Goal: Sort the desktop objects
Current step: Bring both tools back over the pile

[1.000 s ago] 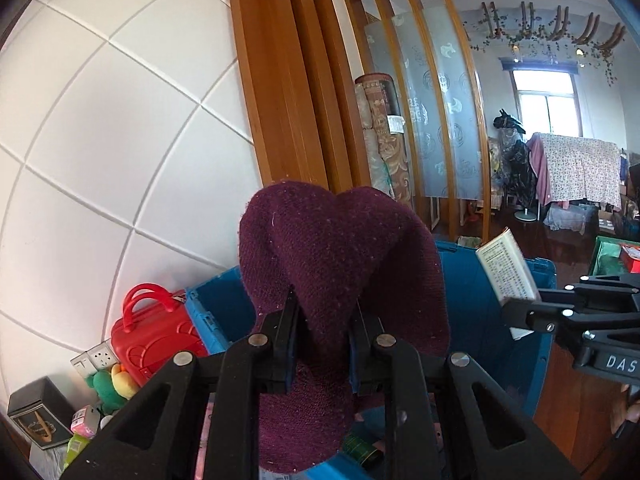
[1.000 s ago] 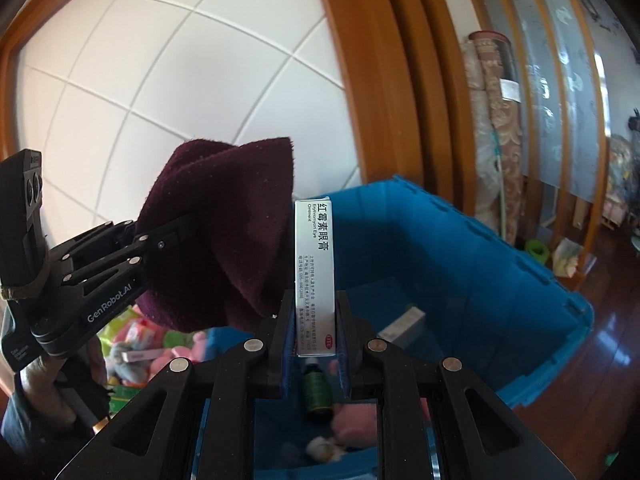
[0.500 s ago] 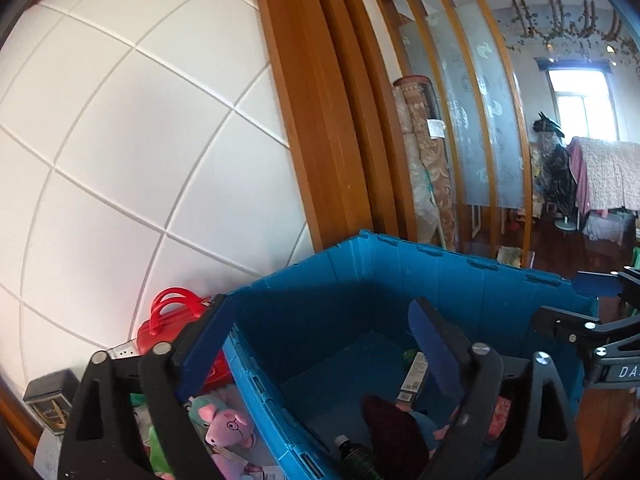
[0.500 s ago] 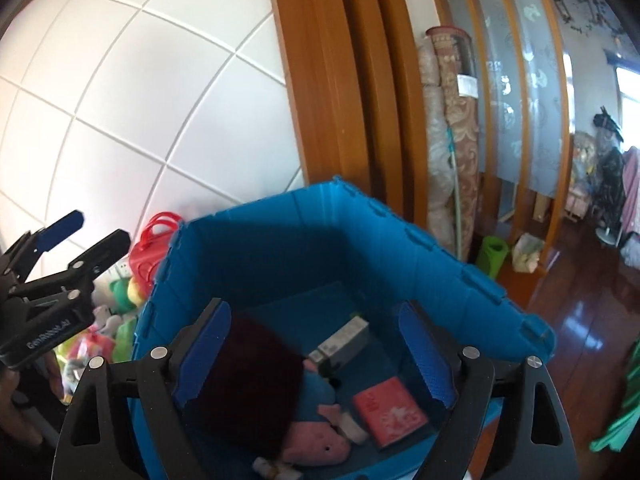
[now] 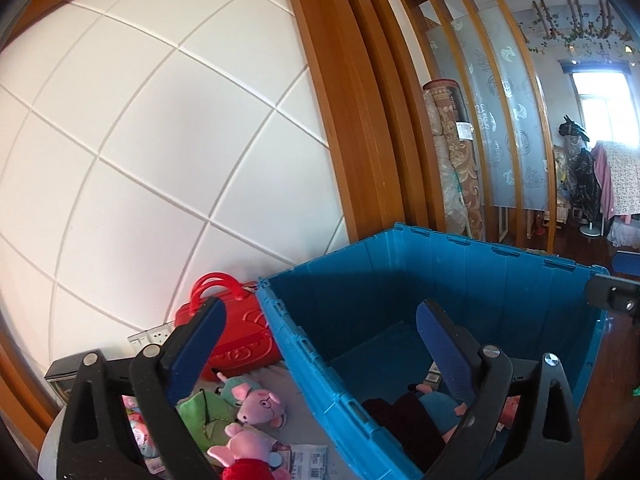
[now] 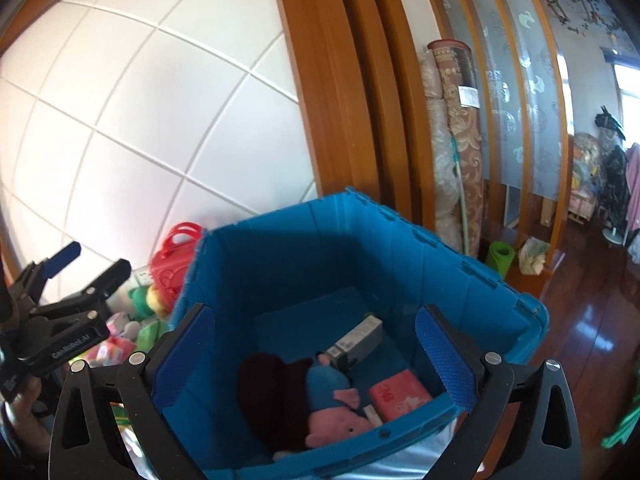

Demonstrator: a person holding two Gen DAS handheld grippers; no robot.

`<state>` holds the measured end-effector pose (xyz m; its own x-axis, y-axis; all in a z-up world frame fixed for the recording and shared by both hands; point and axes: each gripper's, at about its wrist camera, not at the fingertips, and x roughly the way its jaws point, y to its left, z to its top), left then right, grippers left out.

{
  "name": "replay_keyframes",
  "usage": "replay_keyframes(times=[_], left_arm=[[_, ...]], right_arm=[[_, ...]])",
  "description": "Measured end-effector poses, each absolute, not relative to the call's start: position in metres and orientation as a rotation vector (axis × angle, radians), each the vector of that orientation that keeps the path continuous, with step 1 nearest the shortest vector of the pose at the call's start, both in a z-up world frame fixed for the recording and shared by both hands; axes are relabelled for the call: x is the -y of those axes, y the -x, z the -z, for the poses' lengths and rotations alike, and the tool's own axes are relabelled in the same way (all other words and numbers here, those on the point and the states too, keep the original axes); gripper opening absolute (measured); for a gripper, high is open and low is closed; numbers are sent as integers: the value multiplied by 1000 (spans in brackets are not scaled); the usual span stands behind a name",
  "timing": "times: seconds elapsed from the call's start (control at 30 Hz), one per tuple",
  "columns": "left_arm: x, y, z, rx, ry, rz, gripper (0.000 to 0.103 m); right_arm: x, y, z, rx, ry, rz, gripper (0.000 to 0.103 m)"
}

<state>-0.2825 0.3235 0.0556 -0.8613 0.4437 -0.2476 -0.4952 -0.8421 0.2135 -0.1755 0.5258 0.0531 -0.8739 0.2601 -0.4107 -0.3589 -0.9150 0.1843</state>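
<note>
A blue plastic crate point(image 6: 400, 256) holds a dark maroon knit cloth point(image 6: 272, 392), a pig plush in blue point(image 6: 332, 400), a grey box point(image 6: 356, 340) and a pink box point(image 6: 400, 396). My right gripper point(image 6: 316, 344) is open and empty above the crate's near side. My left gripper point(image 5: 320, 344) is open and empty over the crate's left rim point(image 5: 304, 352); it also shows in the right wrist view point(image 6: 86, 258). The cloth also shows in the left wrist view point(image 5: 404, 420). Pig plush toys point(image 5: 256, 404) and a green plush point(image 5: 200, 412) lie left of the crate.
A red toy case point(image 5: 236, 332) stands against the white tiled wall point(image 5: 140, 160), with a power strip point(image 5: 154, 336) and a dark box point(image 5: 64, 372) beside it. Wooden posts point(image 6: 340, 100) and rolled carpets point(image 6: 456, 140) stand behind the crate. Shiny wood floor point(image 6: 592, 340) lies to the right.
Both grippers opened and let go: the maroon cloth and the white box dropped into the crate. Both grippers then drew back slightly, the left one shifting left.
</note>
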Motion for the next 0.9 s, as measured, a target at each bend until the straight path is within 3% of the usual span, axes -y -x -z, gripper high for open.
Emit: replay_keyframes(times=[0.37, 0.5, 0.9], left_arm=[[-234, 253, -27, -383, 271, -2746, 97], [-172, 242, -2, -466, 307, -2829, 97], [4, 221, 43, -426, 462, -2965, 97]], right_arm=[[-449, 170, -53, -305, 574, -2934, 103], [-405, 170, -47, -272, 594, -3061, 103], [-268, 206, 11, -122, 855, -3220, 103]])
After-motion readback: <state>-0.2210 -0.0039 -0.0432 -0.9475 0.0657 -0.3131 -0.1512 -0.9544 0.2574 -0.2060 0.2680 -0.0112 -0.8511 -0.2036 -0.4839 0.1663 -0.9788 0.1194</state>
